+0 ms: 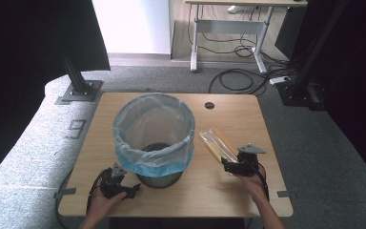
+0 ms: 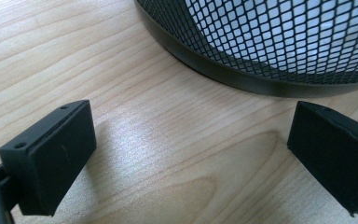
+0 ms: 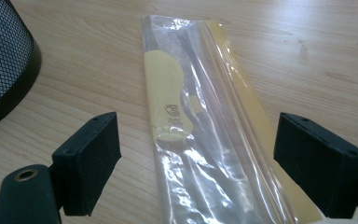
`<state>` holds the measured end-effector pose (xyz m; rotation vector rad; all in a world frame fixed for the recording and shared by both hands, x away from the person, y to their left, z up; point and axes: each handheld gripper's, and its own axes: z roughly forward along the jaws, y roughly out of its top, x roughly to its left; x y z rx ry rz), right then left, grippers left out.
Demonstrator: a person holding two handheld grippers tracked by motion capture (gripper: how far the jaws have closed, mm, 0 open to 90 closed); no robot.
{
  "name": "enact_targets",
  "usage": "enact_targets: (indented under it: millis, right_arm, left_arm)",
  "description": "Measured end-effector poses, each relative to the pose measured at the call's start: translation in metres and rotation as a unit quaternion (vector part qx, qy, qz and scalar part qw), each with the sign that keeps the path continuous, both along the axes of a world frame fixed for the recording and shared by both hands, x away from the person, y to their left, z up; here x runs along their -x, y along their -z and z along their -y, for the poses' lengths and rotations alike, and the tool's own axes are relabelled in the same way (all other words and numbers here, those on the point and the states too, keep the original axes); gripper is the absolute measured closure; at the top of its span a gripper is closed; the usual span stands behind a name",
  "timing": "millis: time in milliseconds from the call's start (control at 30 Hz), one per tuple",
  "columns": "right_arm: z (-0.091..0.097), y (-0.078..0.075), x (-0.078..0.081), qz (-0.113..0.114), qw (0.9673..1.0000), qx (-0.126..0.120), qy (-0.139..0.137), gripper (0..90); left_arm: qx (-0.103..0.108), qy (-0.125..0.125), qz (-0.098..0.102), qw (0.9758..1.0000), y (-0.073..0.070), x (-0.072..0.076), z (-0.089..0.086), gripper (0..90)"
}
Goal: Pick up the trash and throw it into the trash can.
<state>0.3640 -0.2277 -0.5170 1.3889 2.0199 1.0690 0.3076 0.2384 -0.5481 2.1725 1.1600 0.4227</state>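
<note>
A black mesh bin (image 1: 159, 175) lined with a pale blue plastic bag (image 1: 153, 133) stands in the middle of the wooden table (image 1: 228, 191). To its right lies a long clear packet with yellow card inside (image 1: 215, 143) (image 3: 200, 135). My right gripper (image 1: 228, 165) (image 3: 196, 163) is open, its jaws either side of the packet's near end. My left gripper (image 1: 132, 190) (image 2: 191, 154) is open over bare wood at the front left, just short of the bin's base (image 2: 242, 74).
The table has a round cable hole (image 1: 209, 105) at the back. Grey carpet surrounds it, with black frame posts (image 1: 76, 71) at the left and right, cables (image 1: 238, 78) on the floor, and another desk (image 1: 233, 24) behind.
</note>
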Motion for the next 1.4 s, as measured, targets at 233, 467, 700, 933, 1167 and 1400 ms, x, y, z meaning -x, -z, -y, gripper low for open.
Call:
enact_targets:
  millis: [233, 467, 700, 933, 1167, 1400]
  right_arm:
    - [-0.007, 0.007, -0.017, -0.013, 0.9998, 0.012, -0.004, 14.0]
    - [-0.018, 0.015, -0.034, -0.027, 0.9994, 0.022, -0.007, 13.6]
    - [-0.037, 0.024, -0.051, -0.031, 0.9977, 0.059, -0.01, 13.3]
    - [-0.036, 0.028, -0.057, -0.044, 0.9974, 0.057, -0.009, 20.3]
    - [-0.029, 0.031, -0.057, -0.048, 0.997, 0.06, -0.001, 29.2]
    - [-0.023, 0.028, -0.055, -0.057, 0.9971, 0.051, -0.004, 61.8]
  left_arm:
    - [0.0, 0.001, -0.001, 1.0, 0.0, 0.0, 0.0, 0.9]
    - [0.0, 0.001, -0.001, 1.0, 0.0, 0.0, 0.0, 0.9]
    - [0.0, 0.001, 0.0, 1.0, 0.0, 0.0, 0.0, 1.0]
    - [0.0, 0.002, 0.0, 1.0, 0.0, 0.0, 0.0, 1.0]
    - [0.0, 0.002, 0.0, 1.0, 0.0, 0.0, 0.0, 1.0]
    - [0.0, 0.002, 0.0, 1.0, 0.0, 0.0, 0.0, 1.1]
